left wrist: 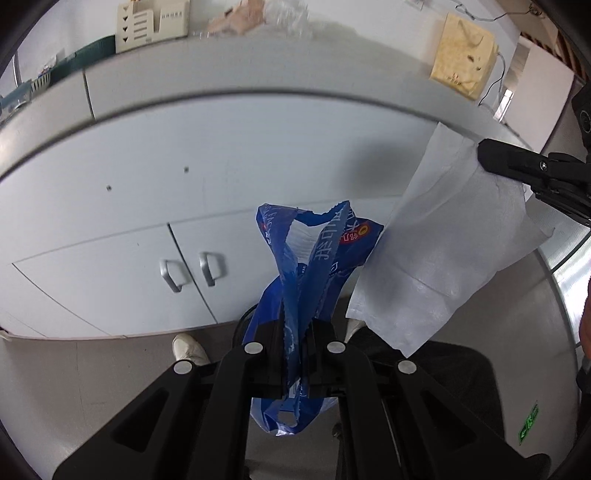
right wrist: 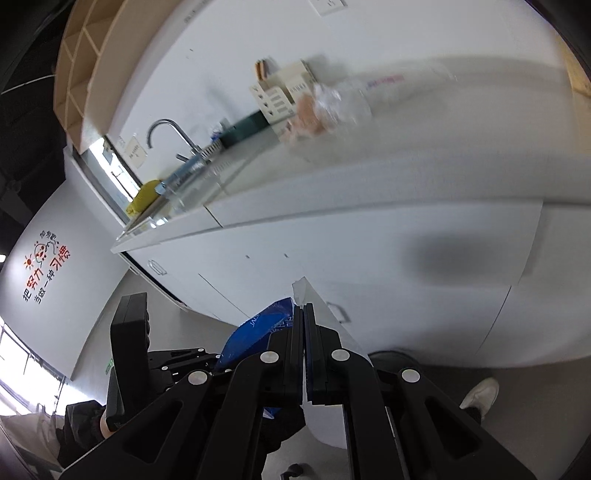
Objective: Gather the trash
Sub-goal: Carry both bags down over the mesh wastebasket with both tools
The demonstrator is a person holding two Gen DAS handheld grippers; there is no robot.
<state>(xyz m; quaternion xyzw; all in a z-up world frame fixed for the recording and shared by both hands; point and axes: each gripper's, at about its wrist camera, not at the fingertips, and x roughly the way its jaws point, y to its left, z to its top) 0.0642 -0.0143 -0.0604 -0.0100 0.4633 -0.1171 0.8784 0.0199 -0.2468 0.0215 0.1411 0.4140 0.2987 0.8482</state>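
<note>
The left hand-held gripper [left wrist: 295, 347] is clenched on a crumpled blue plastic wrapper [left wrist: 314, 266], held in the air in front of white cabinet doors [left wrist: 147, 269]. The right hand-held gripper [right wrist: 303, 332] is clenched on a white paper sheet [left wrist: 443, 251], which hangs just beside the wrapper. Above them runs a white counter [left wrist: 258, 74] carrying a cream organizer [left wrist: 151, 24] and blurred clutter.

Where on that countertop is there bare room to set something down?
The countertop looks bare along its front edge and right of the clear plastic pile. It is crowded at the back by the beige organizer and leftward near the sink faucet.
</note>
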